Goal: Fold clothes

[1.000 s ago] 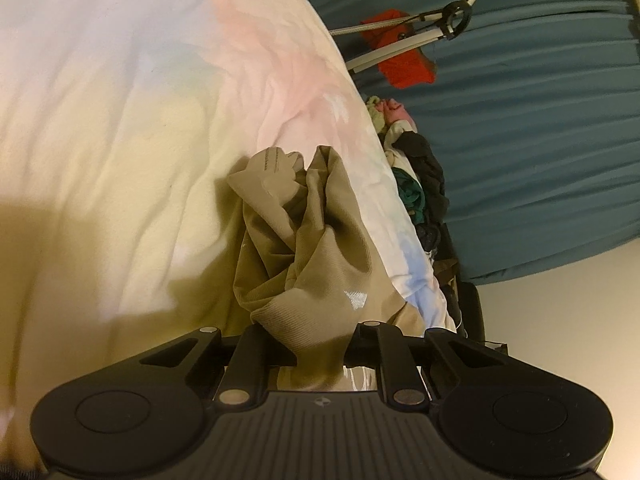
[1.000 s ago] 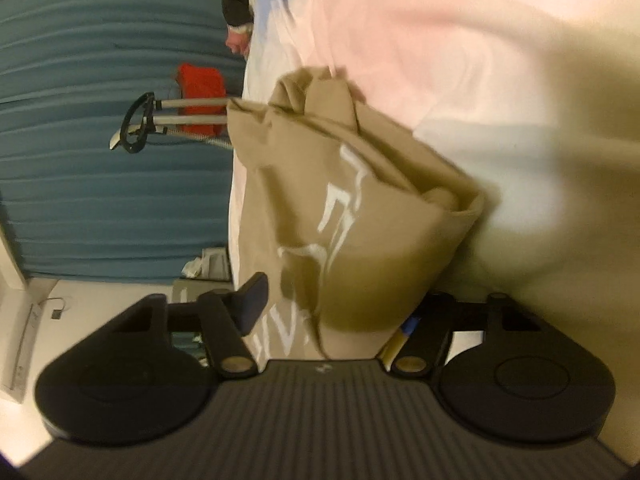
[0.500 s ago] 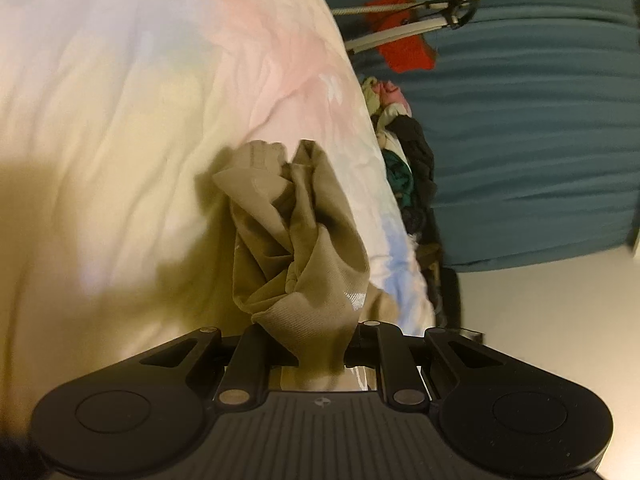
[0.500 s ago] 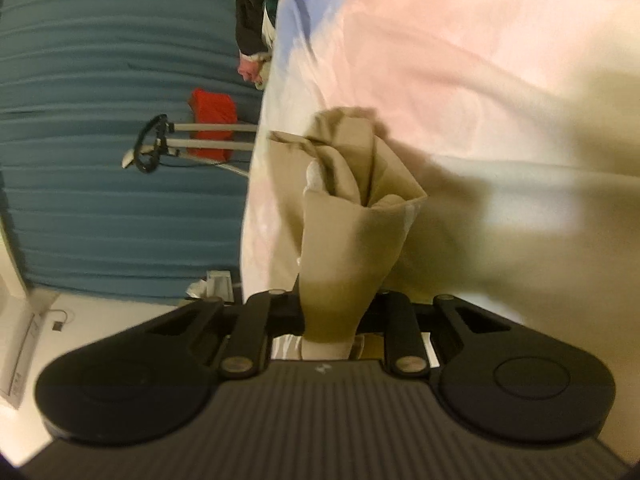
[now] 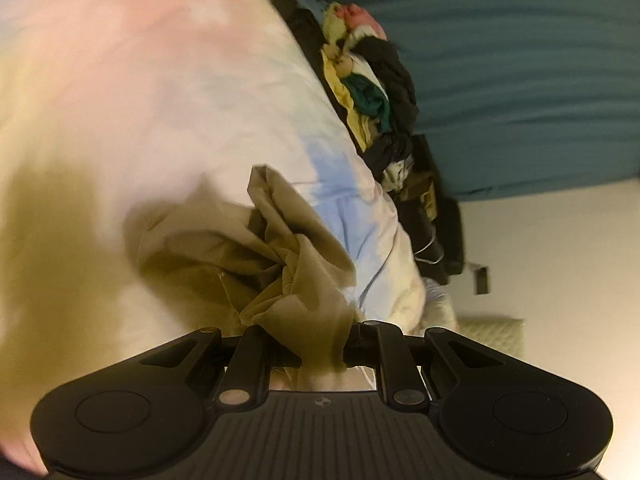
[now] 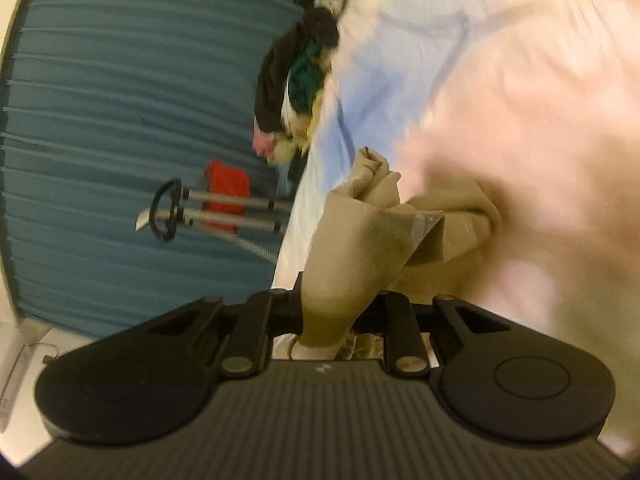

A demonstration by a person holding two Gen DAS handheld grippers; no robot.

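A tan garment [image 5: 280,264] hangs bunched over the pastel bedsheet [image 5: 160,100]. My left gripper [image 5: 320,344] is shut on one gathered edge of it, and the cloth fans out ahead of the jaws. In the right wrist view my right gripper [image 6: 336,320] is shut on another part of the tan garment [image 6: 360,240], which rises in folds in front of it with a bit of white print showing. The fingertips of both grippers are hidden by the cloth.
A heap of mixed clothes [image 5: 372,92] lies along the bed's far edge, also in the right wrist view as the clothes heap [image 6: 300,80]. Behind it hangs a teal curtain [image 5: 520,80]. A metal stand with a red cloth [image 6: 224,196] stands by the curtain [image 6: 120,120].
The right gripper closed on the tan garment, which was loose between its wide jaws a second ago. Both grippers have lifted with the cloth, so the garment hangs lower and more bunched.
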